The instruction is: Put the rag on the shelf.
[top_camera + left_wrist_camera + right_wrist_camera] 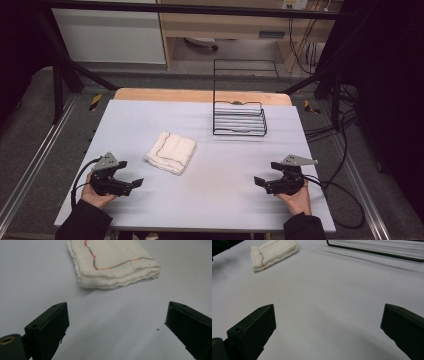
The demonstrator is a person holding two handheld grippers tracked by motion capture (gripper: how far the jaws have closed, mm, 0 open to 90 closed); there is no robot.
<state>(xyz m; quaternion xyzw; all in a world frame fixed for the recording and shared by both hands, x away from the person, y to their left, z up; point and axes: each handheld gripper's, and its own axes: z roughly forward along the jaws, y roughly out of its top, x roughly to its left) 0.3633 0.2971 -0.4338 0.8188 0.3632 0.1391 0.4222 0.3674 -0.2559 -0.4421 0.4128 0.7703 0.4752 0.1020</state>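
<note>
Left gripper [136,184]: near left of the worktop [220,200], held in the person's left hand [95,196]; jaws spread apart, nothing between them, aimed right and slightly far toward the cloth.
Right gripper [257,180]: near right of the worktop, held in the right hand [296,199]; jaws spread apart and empty, aimed left across the worktop.
Hand pose: both forearms enter from the near edge in dark sleeves; each hand wraps its gripper from behind, low over the surface.
Folded cloth [171,152]: lies flat on the worktop, left of centre, just beyond and to the right of the left gripper, well apart from the right gripper. White, folded into a thick square of several layers.
Left gripper view: the folded cloth [112,262] shows its stacked, frayed layer edges and a stitched line in red, orange and green.
Right gripper view: the folded cloth [273,253] appears far left, side-on; the wire rack's [374,251] base bar runs along the far right.
Wire rack [239,117]: black, stands far right of centre, well apart from the cloth; tall back frame upright.
</note>
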